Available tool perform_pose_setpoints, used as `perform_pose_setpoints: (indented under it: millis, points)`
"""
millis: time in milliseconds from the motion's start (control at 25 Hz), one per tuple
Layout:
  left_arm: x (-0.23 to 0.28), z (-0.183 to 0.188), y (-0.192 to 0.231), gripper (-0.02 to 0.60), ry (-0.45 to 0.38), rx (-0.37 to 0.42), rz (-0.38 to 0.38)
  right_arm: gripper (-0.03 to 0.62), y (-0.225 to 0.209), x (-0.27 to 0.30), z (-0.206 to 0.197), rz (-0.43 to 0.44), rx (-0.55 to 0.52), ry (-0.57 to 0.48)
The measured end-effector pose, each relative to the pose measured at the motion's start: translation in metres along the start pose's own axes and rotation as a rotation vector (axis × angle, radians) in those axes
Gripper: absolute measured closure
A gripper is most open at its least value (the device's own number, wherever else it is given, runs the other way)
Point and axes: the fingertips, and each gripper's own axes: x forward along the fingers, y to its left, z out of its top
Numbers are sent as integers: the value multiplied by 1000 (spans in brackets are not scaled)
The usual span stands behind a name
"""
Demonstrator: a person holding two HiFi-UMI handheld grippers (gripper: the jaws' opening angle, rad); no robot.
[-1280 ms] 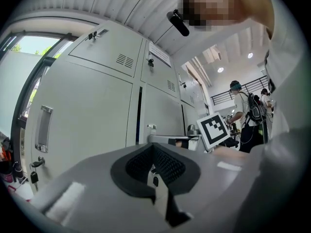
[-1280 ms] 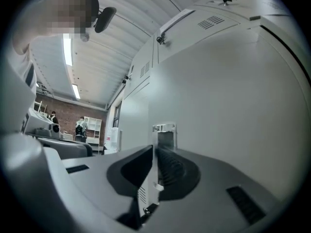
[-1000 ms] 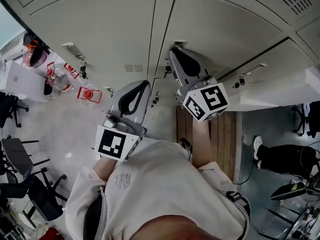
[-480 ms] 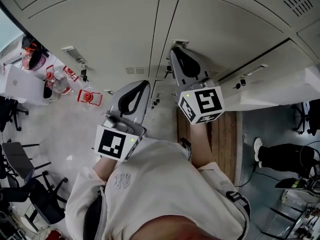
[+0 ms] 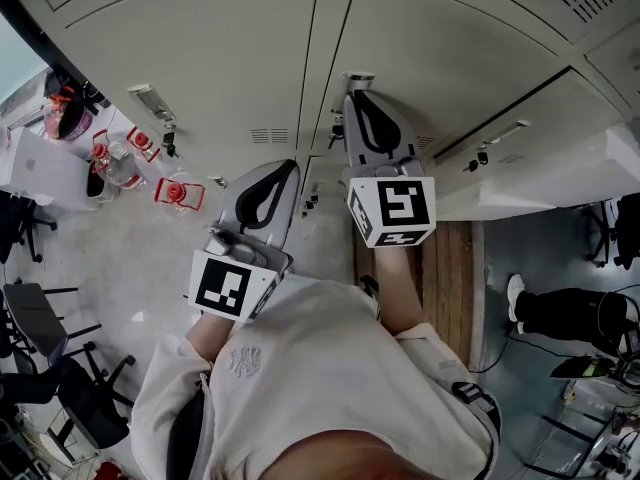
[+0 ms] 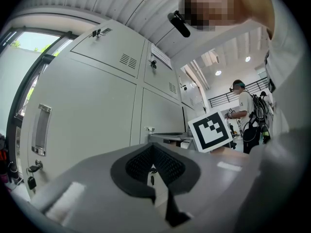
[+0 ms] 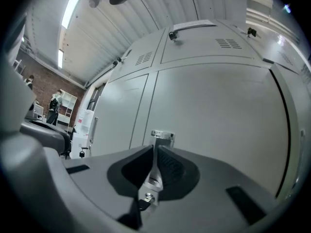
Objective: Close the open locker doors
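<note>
Grey lockers (image 5: 200,58) fill the upper head view. One door (image 5: 540,183) at the right stands swung out, with a dark gap (image 5: 500,108) along its edge and a handle (image 5: 497,133) on it. My right gripper (image 5: 357,96) is shut, its tip at the metal handle (image 5: 358,78) of the middle door (image 5: 450,48). In the right gripper view that handle (image 7: 162,135) shows just past the tip of my right gripper (image 7: 155,148). My left gripper (image 5: 280,168) is shut and held back from the lockers. In the left gripper view, my left gripper (image 6: 153,148) holds nothing.
Red-capped items (image 5: 178,190) and office chairs (image 5: 40,318) stand at the left. A wooden platform (image 5: 445,268) lies below the open door. A person's leg (image 5: 560,313) is at the right. Another person (image 6: 243,110) stands far off in the left gripper view.
My right gripper has swung to the left and its tip has moved up to the middle door's handle. The left gripper has stayed put.
</note>
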Motion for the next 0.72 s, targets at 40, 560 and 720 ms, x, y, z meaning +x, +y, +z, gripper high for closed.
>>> perform_pose_setpoints:
  millis: [40,560,720]
  points:
    - [-1,1,-2,584,-3,1,-1,568,0,-4,4,2,3,-10]
    - [-25,4,-50,584,8,8,-5,582,22,-134,29,60,37,-95]
    - [-36,-1,-74,584,7,7,-18,582,23,-174,2,23,69,-53]
